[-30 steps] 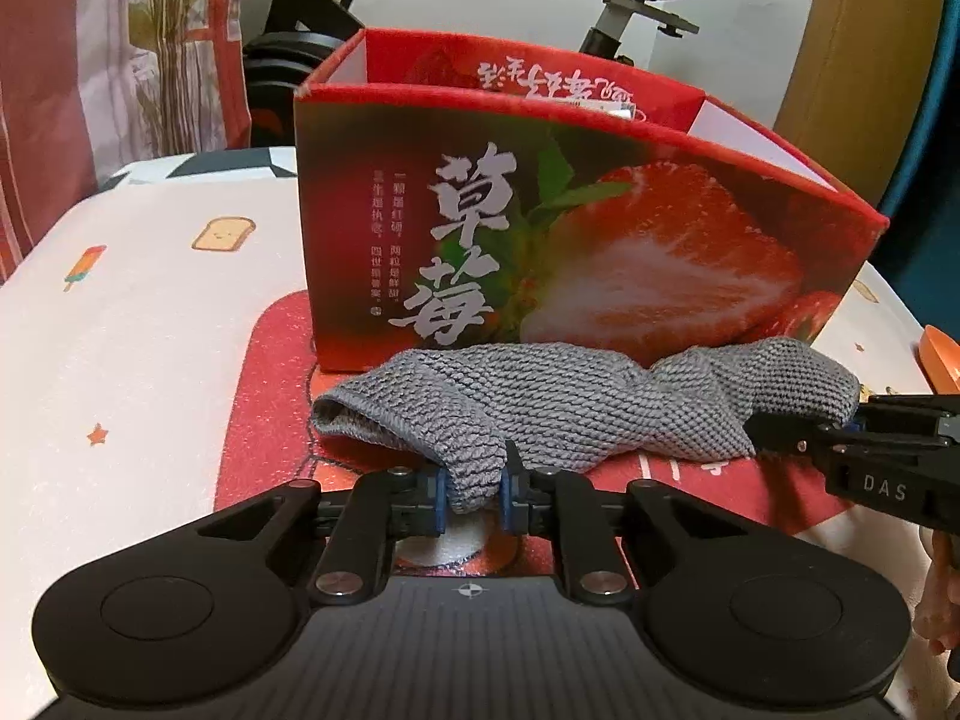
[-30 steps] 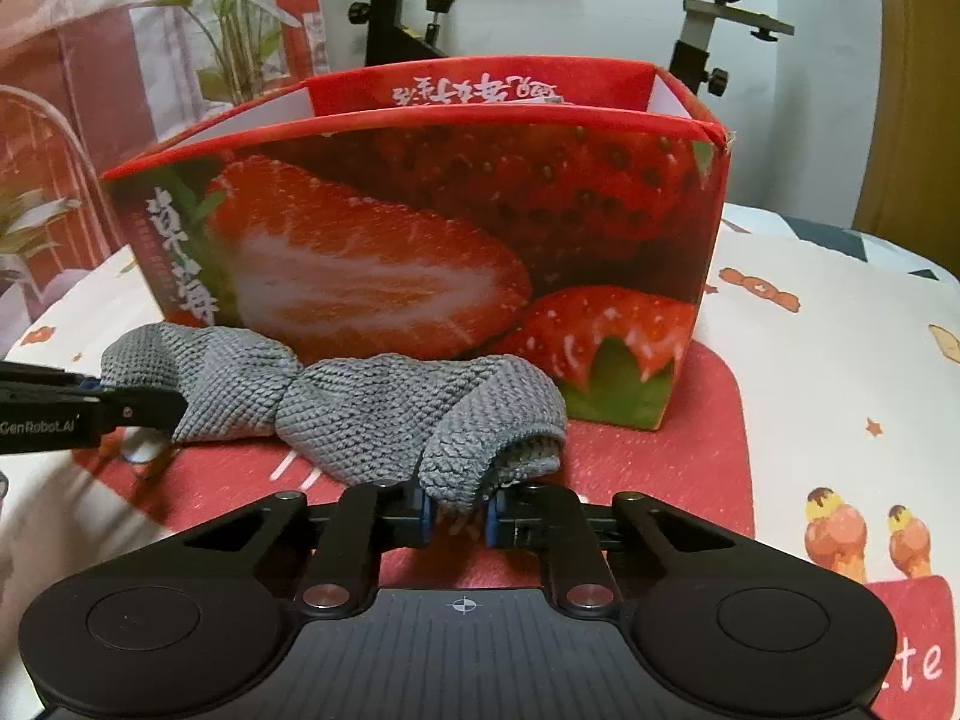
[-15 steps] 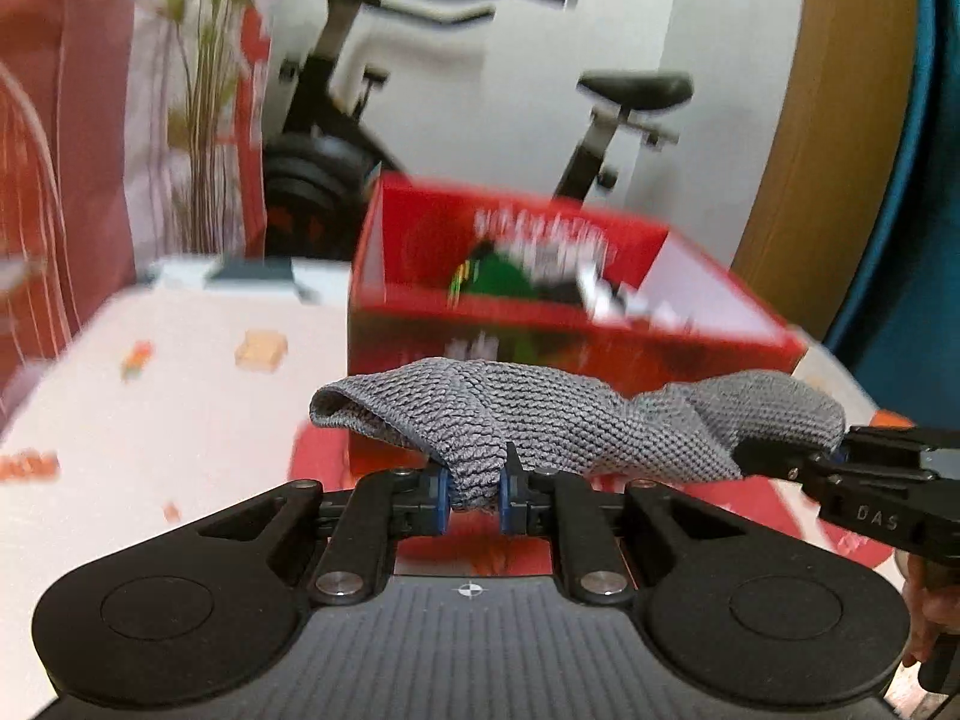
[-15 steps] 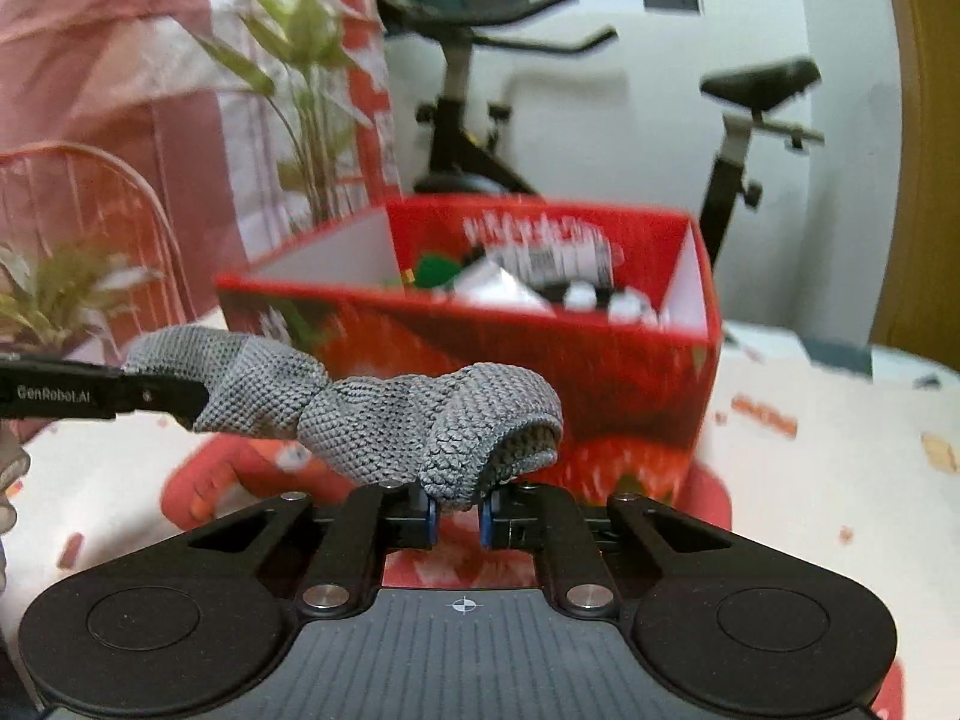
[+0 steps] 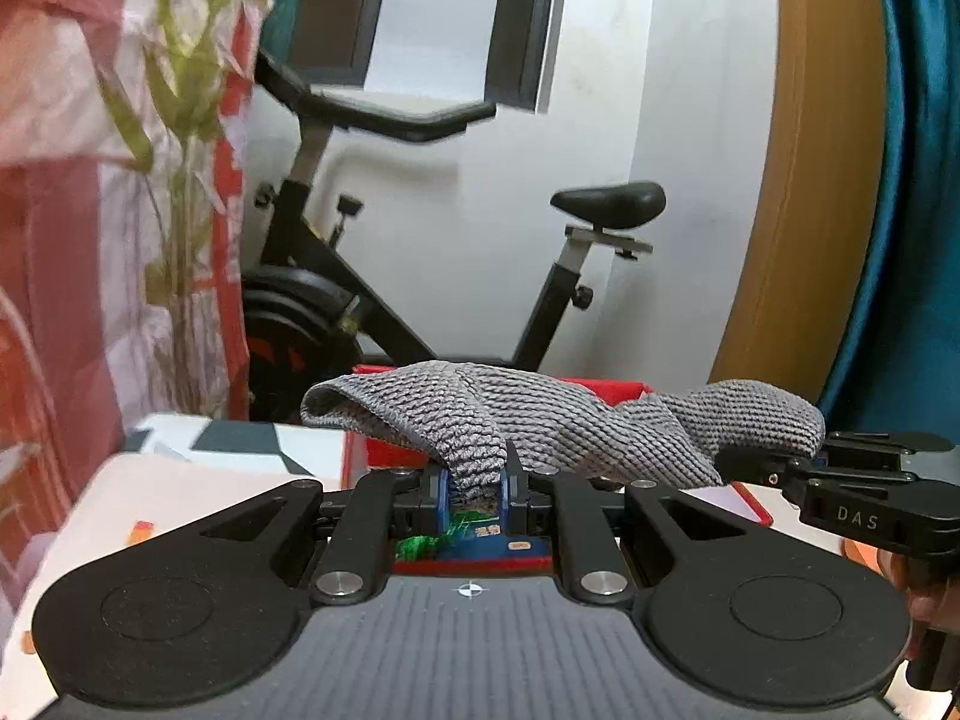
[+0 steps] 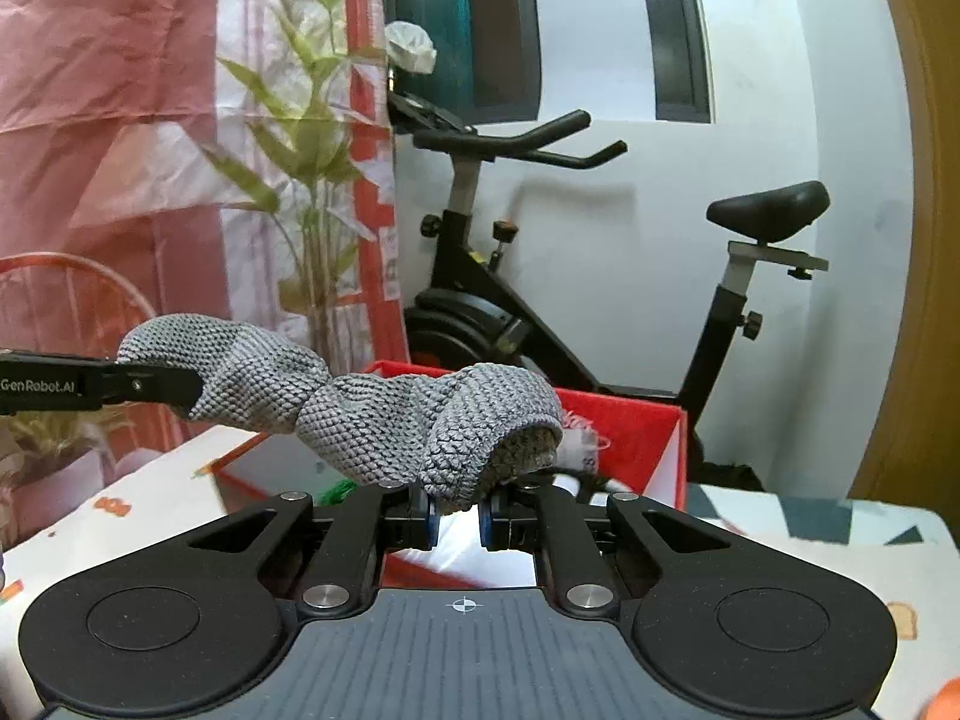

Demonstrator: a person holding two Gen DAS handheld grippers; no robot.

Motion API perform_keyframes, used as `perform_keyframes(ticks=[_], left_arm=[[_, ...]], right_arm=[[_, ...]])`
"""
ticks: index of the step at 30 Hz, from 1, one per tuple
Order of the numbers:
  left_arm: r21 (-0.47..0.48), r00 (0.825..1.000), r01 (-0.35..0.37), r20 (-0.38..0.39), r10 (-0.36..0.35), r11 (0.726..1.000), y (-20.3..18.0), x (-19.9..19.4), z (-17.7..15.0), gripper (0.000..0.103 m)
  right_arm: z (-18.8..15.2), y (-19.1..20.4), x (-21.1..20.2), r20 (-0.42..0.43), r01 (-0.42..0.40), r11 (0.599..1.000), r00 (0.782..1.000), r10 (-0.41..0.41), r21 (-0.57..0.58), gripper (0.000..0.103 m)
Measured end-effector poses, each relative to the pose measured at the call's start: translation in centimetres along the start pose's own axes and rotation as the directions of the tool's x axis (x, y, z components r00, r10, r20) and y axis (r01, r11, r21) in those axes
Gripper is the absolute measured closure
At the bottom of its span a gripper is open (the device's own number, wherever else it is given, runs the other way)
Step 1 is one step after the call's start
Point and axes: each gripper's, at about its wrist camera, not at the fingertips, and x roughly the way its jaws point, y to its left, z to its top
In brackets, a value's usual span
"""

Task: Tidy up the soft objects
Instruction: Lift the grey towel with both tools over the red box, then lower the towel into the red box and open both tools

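holding: my left gripper (image 5: 477, 483) and right gripper (image 6: 456, 519) both clamped on the grey knitted cloth (image 5: 558, 426) | where: strung above the red cardboard box (image 6: 630, 429) | why: two-end grip keeps it from sagging

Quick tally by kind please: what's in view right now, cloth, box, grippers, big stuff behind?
Grey knitted cloth: 1
Red box: 1
Grippers, left gripper and right gripper, each shut on the cloth: 2
Exercise bike: 1
Total: 5
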Motion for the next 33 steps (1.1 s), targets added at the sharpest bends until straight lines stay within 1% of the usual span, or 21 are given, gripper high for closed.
perform_keyframes(ticks=[3, 6, 12, 16, 18, 20, 22, 24, 26, 29, 32, 33], left_arm=[[-0.042, 0.999, 0.027, -0.040, -0.028, 0.999, 0.6, 2.1, 0.5, 0.087], [-0.048, 0.996, 0.043, -0.074, -0.046, 0.998, 0.8, 4.1, 0.8, 0.087], [-0.051, 0.988, 0.030, -0.149, -0.038, 0.998, 1.3, 8.8, 0.7, 0.087], [-0.060, 0.977, 0.016, -0.210, -0.029, 0.998, 1.4, 12.0, 0.4, 0.087], [-0.059, 0.970, 0.011, -0.240, -0.025, 0.998, 1.5, 13.3, 0.2, 0.087], [-0.073, 0.963, 0.018, -0.268, -0.037, 0.997, 1.5, 14.3, 0.0, 0.087], [-0.089, 0.955, 0.026, -0.291, -0.051, 0.996, 1.6, 14.9, -0.1, 0.087], [-0.137, 0.945, 0.046, -0.315, -0.087, 0.990, 2.1, 15.4, -0.2, 0.087], [-0.164, 0.936, 0.063, -0.333, -0.115, 0.984, 2.4, 15.8, -0.6, 0.087], [-0.173, 0.919, 0.063, -0.373, -0.125, 0.983, 2.7, 16.5, -1.3, 0.087], [-0.213, 0.899, 0.057, -0.414, -0.143, 0.975, 3.3, 17.2, -2.1, 0.088], [-0.214, 0.894, 0.059, -0.424, -0.147, 0.975, 3.2, 17.4, -2.3, 0.088]], right_arm=[[0.7, -1.0, 1.7, -0.030, 0.019, 1.000, 0.999, -0.019, 0.019, 0.092], [0.8, -2.1, 3.7, -0.065, 0.047, 0.998, 0.997, -0.045, 0.041, 0.092], [0.3, -3.0, 7.5, -0.120, 0.107, 0.992, 0.988, -0.099, 0.061, 0.092], [-0.3, -3.0, 10.3, -0.159, 0.143, 0.989, 0.978, -0.135, 0.035, 0.092], [-0.4, -3.2, 11.6, -0.183, 0.150, 0.988, 0.973, -0.141, 0.035, 0.092], [-0.3, -3.3, 13.1, -0.218, 0.152, 0.988, 0.966, -0.139, 0.040, 0.092], [0.0, -3.2, 14.6, -0.253, 0.157, 0.987, 0.956, -0.148, 0.017, 0.092], [0.4, -3.0, 16.0, -0.290, 0.158, 0.987, 0.945, -0.155, -0.011, 0.092], [0.5, -3.0, 17.2, -0.328, 0.158, 0.987, 0.932, -0.151, -0.005, 0.092], [0.5, -3.0, 18.5, -0.394, 0.148, 0.989, 0.909, -0.136, 0.001, 0.093], [0.2, -3.2, 19.2, -0.464, 0.124, 0.992, 0.879, -0.104, 0.013, 0.093], [0.2, -3.3, 19.3, -0.478, 0.123, 0.992, 0.873, -0.097, 0.023, 0.093]])
